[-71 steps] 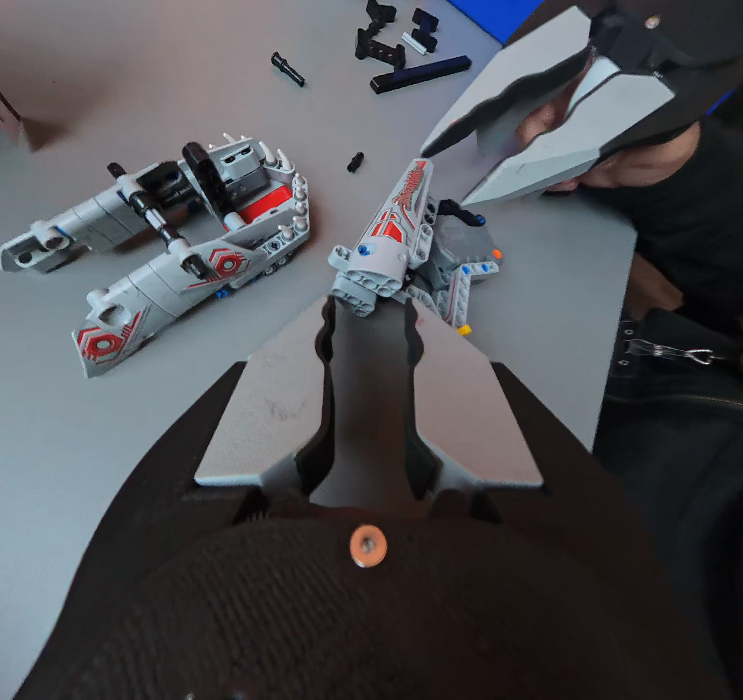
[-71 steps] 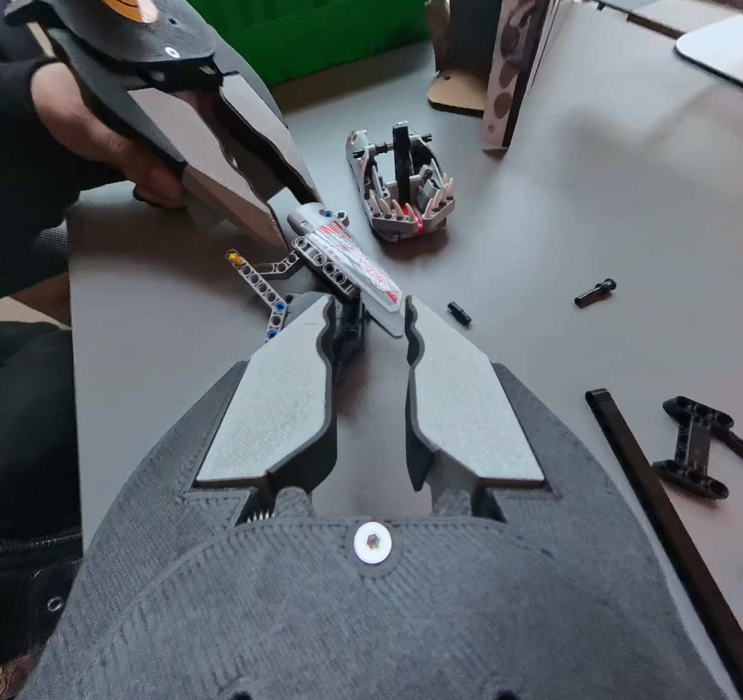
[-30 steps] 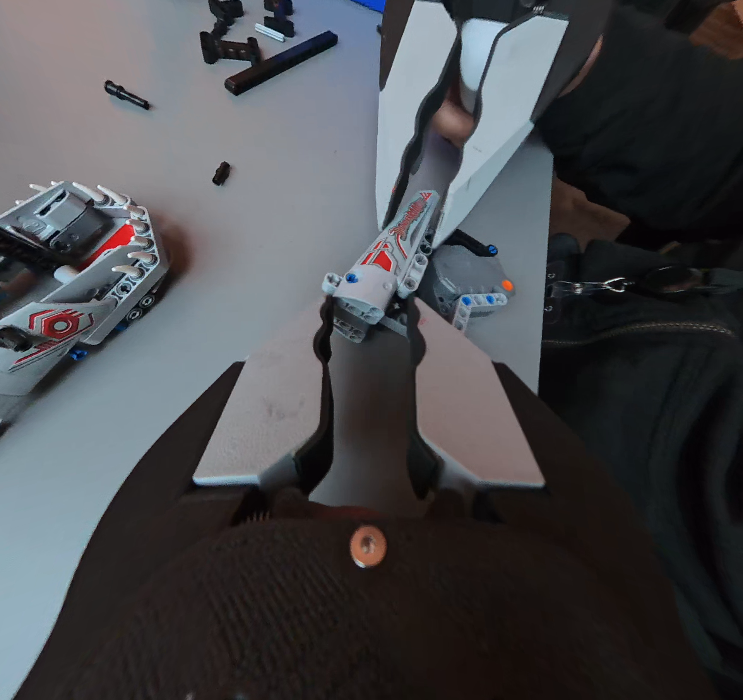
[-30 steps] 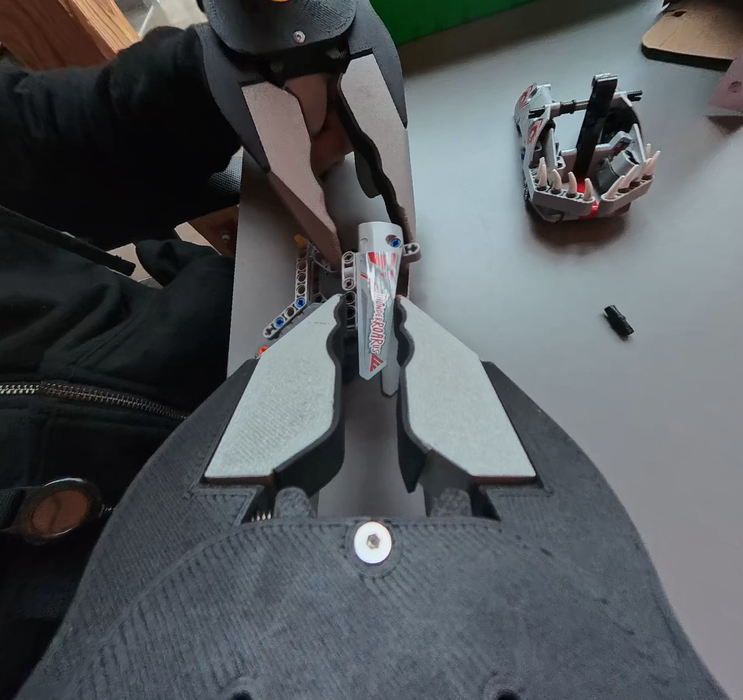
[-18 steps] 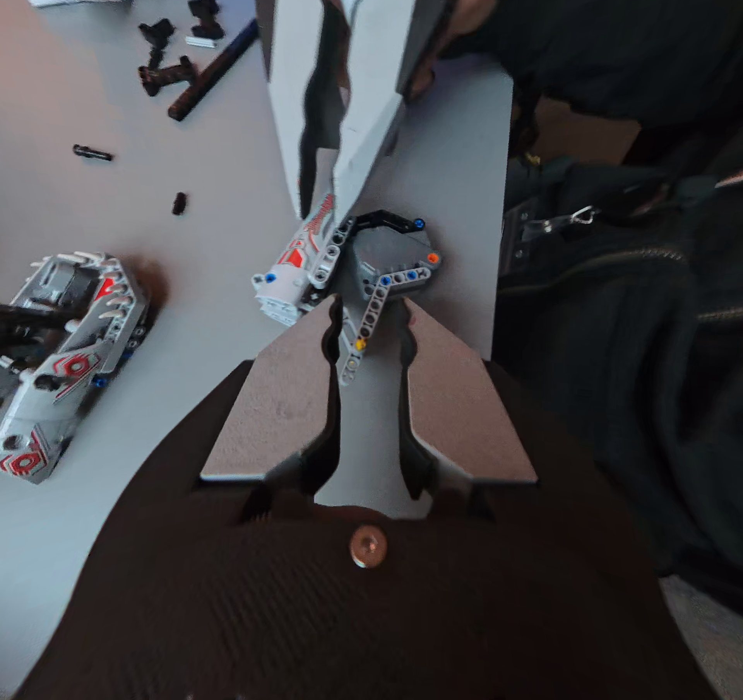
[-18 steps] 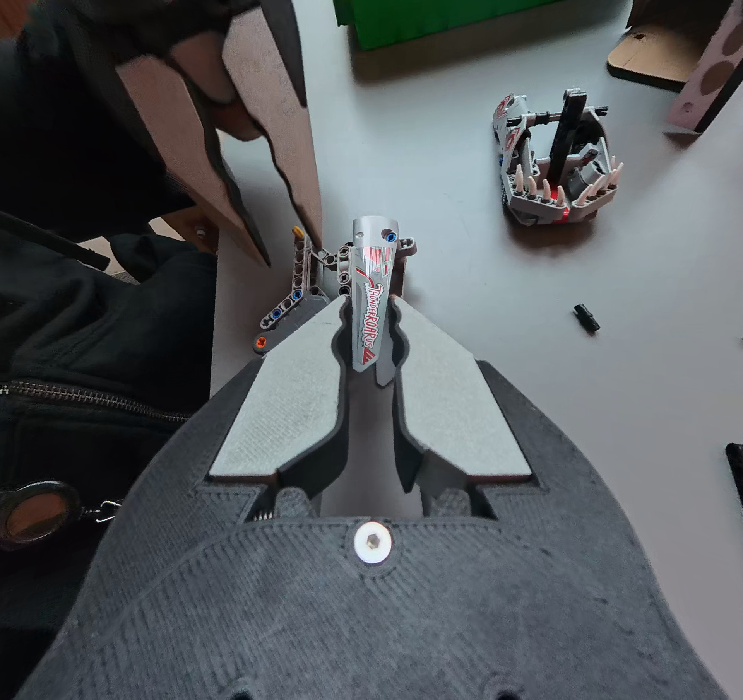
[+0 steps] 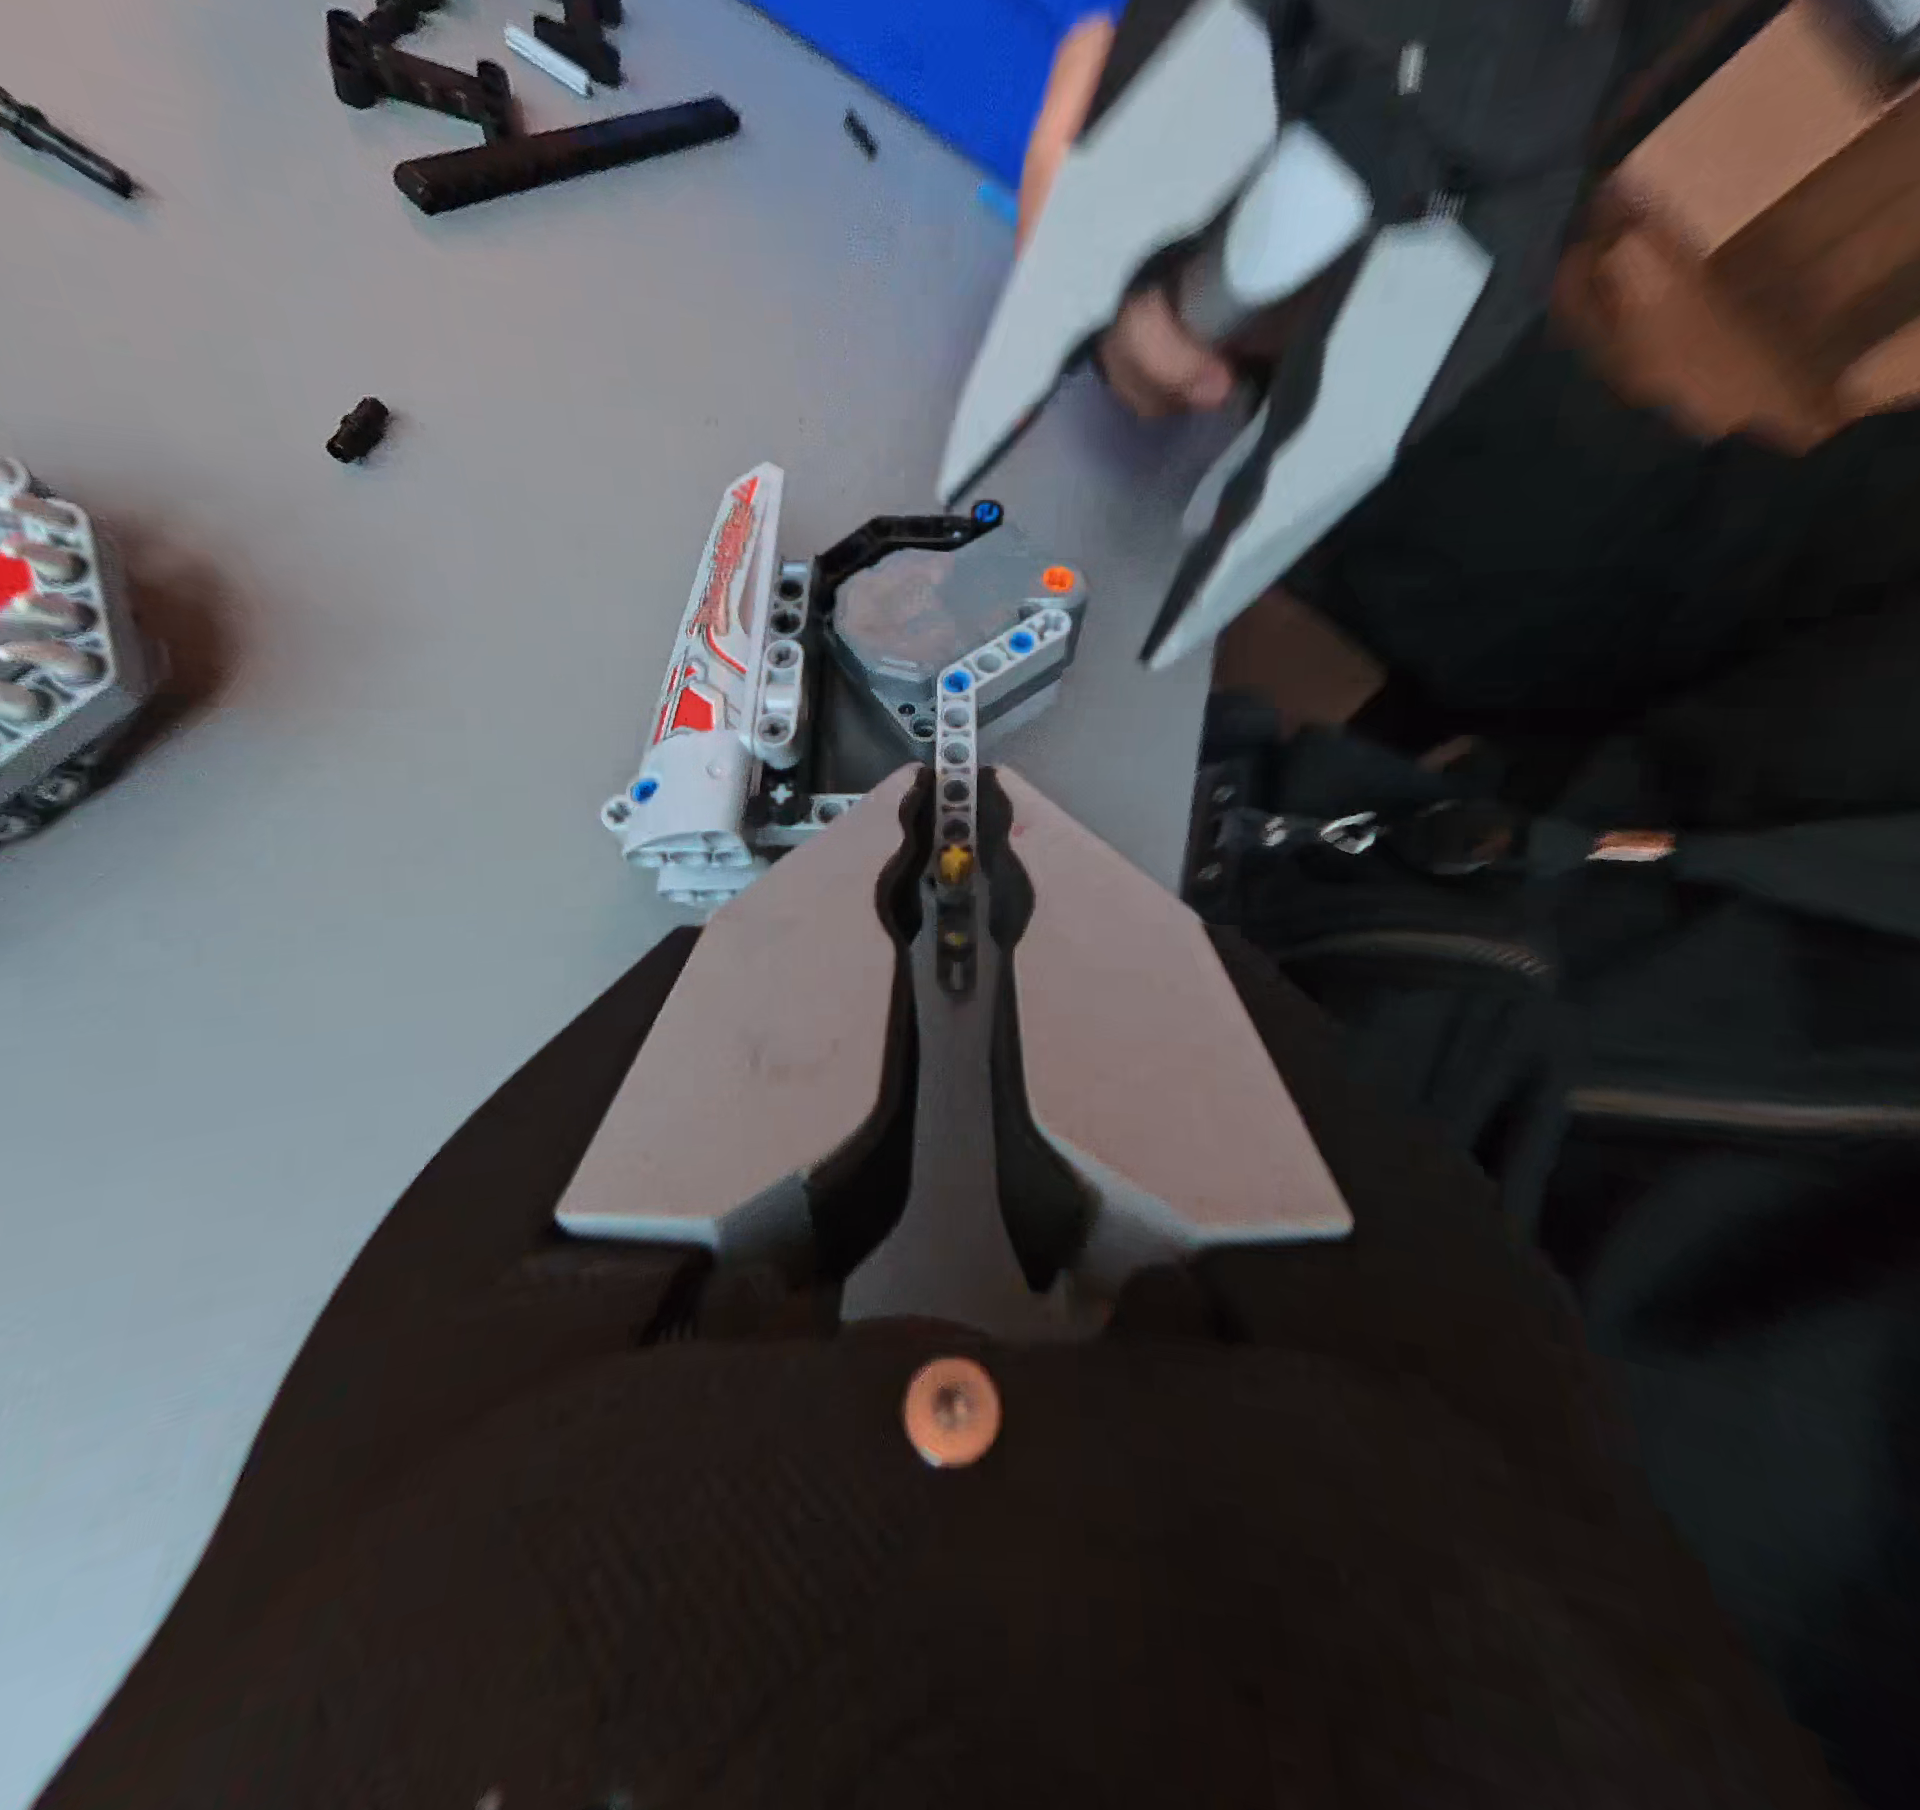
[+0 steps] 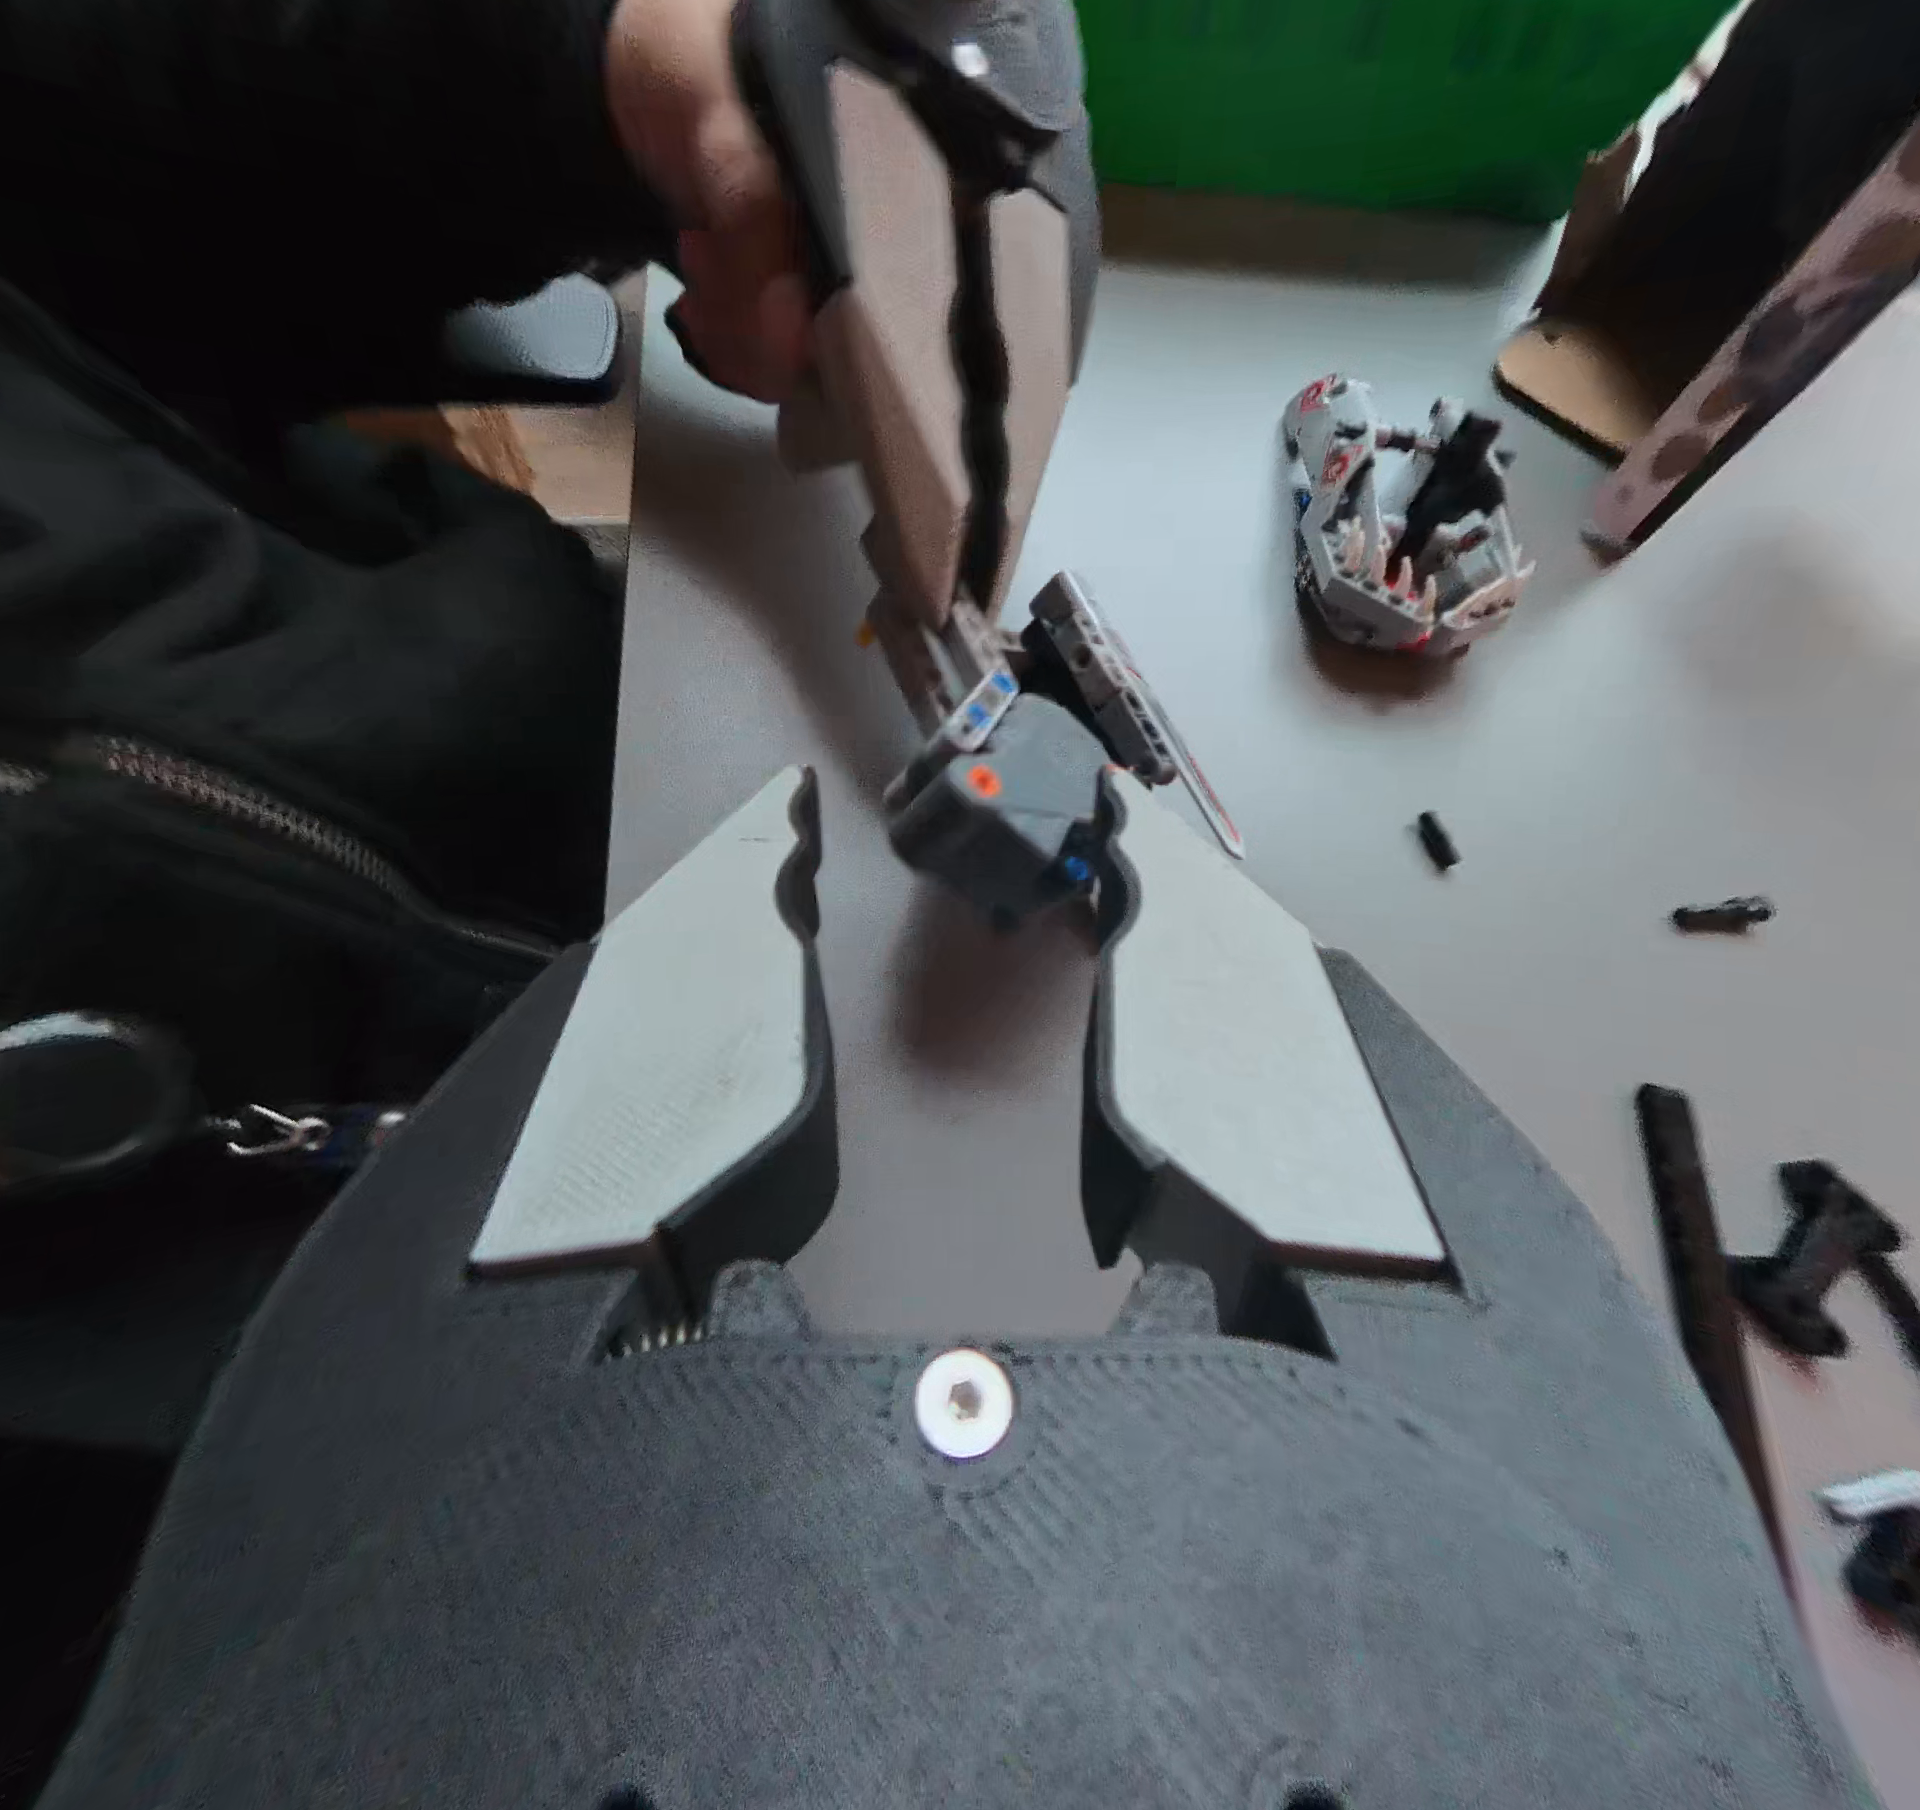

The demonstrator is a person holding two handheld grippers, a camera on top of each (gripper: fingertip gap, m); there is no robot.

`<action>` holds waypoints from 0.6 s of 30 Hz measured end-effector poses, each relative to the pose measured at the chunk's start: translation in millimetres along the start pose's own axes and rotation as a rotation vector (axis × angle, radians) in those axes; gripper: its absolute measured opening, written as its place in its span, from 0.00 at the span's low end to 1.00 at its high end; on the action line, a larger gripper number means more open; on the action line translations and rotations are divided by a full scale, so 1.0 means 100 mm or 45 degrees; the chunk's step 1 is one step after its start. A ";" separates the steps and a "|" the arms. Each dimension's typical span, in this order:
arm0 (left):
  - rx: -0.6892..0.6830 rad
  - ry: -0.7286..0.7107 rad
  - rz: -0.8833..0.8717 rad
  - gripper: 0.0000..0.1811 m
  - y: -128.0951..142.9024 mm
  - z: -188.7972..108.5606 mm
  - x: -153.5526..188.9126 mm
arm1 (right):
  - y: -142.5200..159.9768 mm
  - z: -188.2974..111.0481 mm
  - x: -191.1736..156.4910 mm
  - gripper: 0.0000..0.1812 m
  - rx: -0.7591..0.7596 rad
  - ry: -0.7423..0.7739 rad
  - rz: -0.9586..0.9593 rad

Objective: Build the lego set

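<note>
Both changed, left gripper (image 7: pixel 951 825) now clamping beam (image 7: pixel 954 773), right gripper (image 8: pixel 961 825) released

Both wrist views look down closely from opposite sides, sharing the lego assembly (image 7: pixel 831 659).

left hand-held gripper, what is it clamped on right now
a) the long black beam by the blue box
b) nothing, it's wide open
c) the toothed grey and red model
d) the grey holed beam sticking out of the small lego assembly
d: in the left wrist view the left hand-held gripper has its fingers closed on the grey holed beam of the small lego assembly on the table.
</note>
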State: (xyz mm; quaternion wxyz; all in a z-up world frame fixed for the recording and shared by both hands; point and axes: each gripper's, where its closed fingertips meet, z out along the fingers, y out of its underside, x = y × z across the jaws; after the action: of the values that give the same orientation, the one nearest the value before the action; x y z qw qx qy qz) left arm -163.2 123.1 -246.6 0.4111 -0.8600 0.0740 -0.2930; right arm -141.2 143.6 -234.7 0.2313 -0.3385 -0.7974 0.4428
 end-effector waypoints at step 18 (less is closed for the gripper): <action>0.287 -0.065 -0.032 0.23 -0.46 -0.31 -0.04 | -0.13 -0.06 0.36 0.13 0.082 0.055 0.168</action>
State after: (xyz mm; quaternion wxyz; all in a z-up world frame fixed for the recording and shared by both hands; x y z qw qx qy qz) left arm -189.0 134.1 -199.1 0.5033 -0.8163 0.0195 -0.2826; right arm -165.7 168.8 -217.8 0.2294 -0.3923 -0.7534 0.4752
